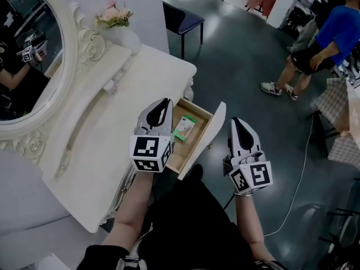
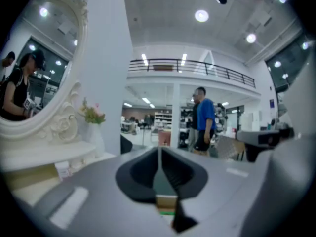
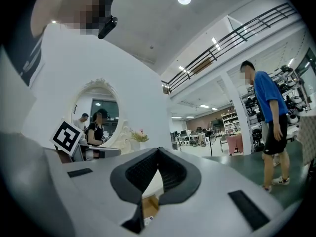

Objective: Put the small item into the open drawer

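Note:
The small item (image 1: 184, 127), a flat green and white packet, lies inside the open wooden drawer (image 1: 179, 153) of the white vanity table (image 1: 112, 122). My left gripper (image 1: 167, 103) hovers over the drawer's left side, just left of the packet, with its jaws together and nothing between them. In the left gripper view, a strip of wood and green shows below the closed left gripper (image 2: 159, 151). My right gripper (image 1: 235, 121) hangs to the right of the drawer's white front panel (image 1: 207, 136), also shut and empty. The right gripper (image 3: 158, 150) shows its pads meeting at the tip.
An oval mirror (image 1: 28, 55) and a vase of flowers (image 1: 116, 20) stand at the table's back. A dark chair (image 1: 183, 18) sits beyond the table. A person in a blue shirt (image 1: 332, 38) stands at the far right. A cable (image 1: 298, 173) runs across the floor.

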